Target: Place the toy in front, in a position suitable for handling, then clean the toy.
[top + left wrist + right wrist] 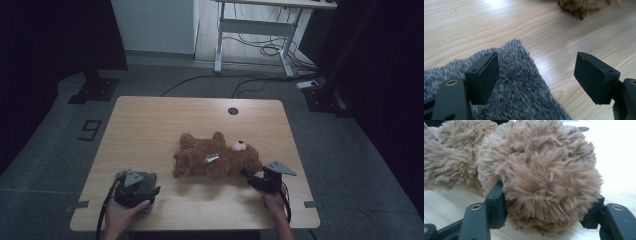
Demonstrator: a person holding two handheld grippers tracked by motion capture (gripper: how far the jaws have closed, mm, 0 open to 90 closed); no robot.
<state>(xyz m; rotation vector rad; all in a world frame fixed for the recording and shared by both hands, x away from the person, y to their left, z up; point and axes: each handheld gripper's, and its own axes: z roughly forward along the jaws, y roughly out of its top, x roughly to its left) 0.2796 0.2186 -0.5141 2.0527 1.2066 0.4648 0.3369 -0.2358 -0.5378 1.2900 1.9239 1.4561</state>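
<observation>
On the light wooden tabletop (150,130), brown plush teddy bear (215,157) lies lengthwise left-to-right, mid-table. Right tool (248,175) at its right end, jaws around a furry limb (544,182). Left tool (536,75) gapes empty over grey fuzzy cloth (519,92), near-left, apart from bear.

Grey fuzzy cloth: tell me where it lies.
In the high view the grey fuzzy cloth lies at the table's near-left corner, under the left gripper, left of the brown teddy bear.
</observation>
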